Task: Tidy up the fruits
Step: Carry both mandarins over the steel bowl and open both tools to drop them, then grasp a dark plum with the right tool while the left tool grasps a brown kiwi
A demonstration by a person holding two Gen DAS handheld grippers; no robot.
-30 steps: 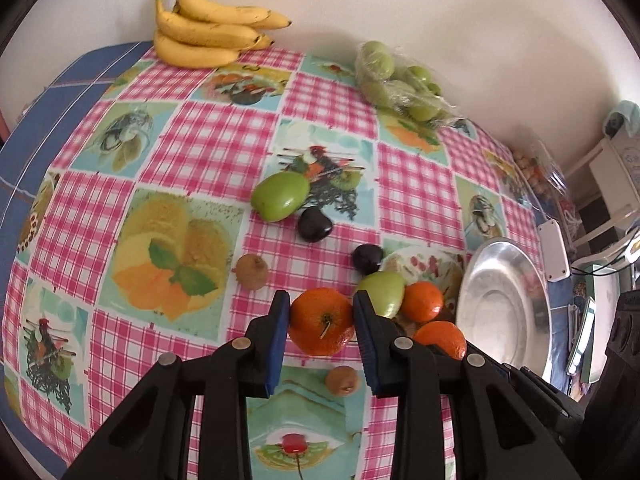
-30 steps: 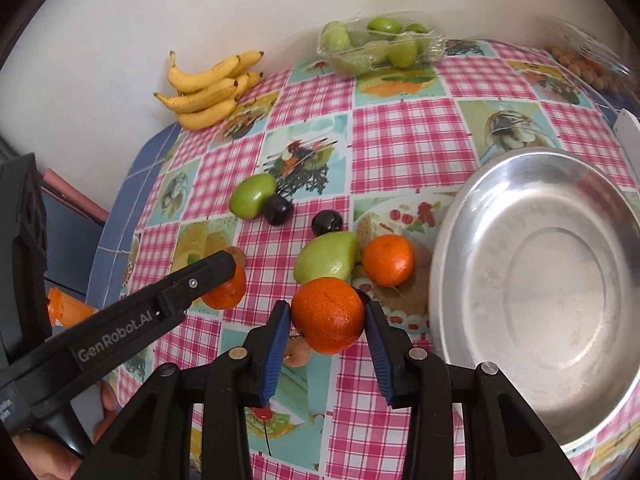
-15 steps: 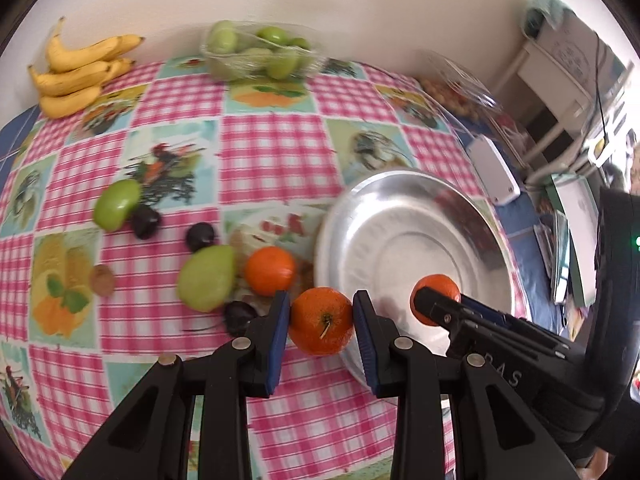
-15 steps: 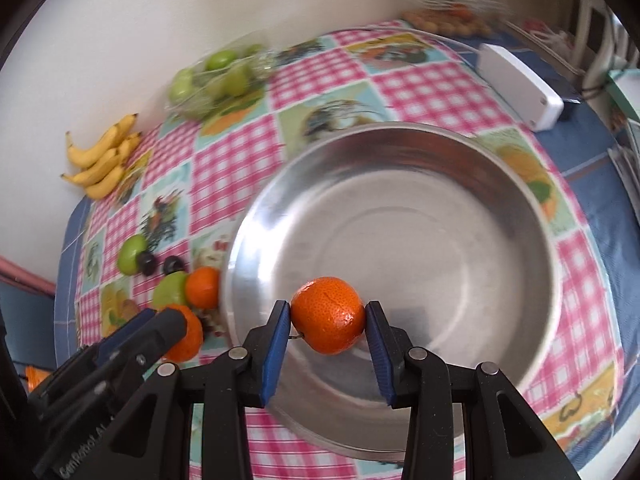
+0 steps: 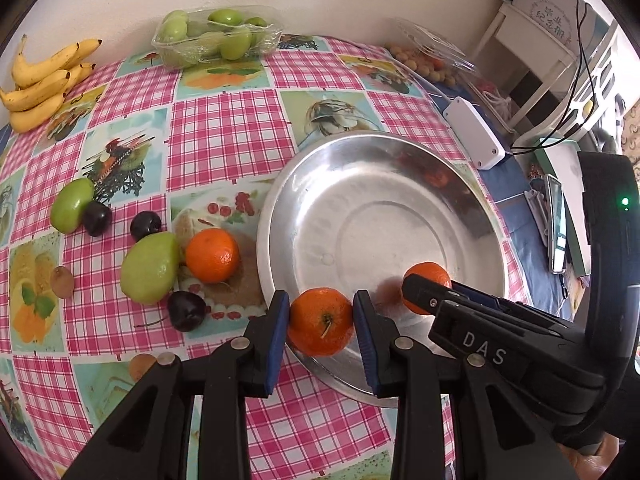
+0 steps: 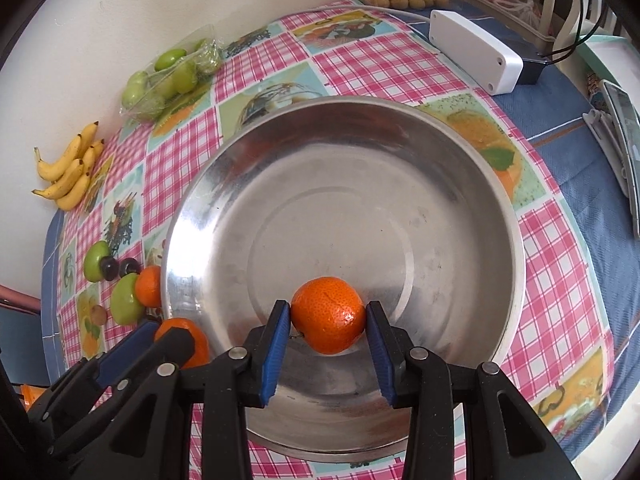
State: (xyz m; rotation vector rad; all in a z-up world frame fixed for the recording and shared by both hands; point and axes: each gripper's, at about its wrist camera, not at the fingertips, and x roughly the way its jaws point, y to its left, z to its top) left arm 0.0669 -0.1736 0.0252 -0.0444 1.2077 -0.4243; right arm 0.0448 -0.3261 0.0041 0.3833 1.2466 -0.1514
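My left gripper (image 5: pixel 321 322) is shut on an orange (image 5: pixel 320 321) and holds it over the near left rim of the steel bowl (image 5: pixel 472 208). My right gripper (image 6: pixel 327 326) is shut on a second orange (image 6: pixel 327 320) inside the bowl (image 6: pixel 400 168), low over its near side. That orange also shows in the left wrist view (image 5: pixel 430 276), behind the right gripper's finger. On the cloth left of the bowl lie a third orange (image 5: pixel 212 255), two green fruits (image 5: pixel 150 268) (image 5: pixel 72 205) and three dark plums (image 5: pixel 186 311).
Bananas (image 5: pixel 40 80) lie at the far left by the wall. A clear pack of green fruit (image 5: pixel 216 36) and a pack of small brown fruit (image 5: pixel 424 60) stand at the back. A white box (image 5: pixel 474 138) with cables lies right of the bowl.
Both grippers have carried their oranges to the right from the fruit pile to the bowl. The right one has sunk lower inside the bowl; the left one has reached the rim.
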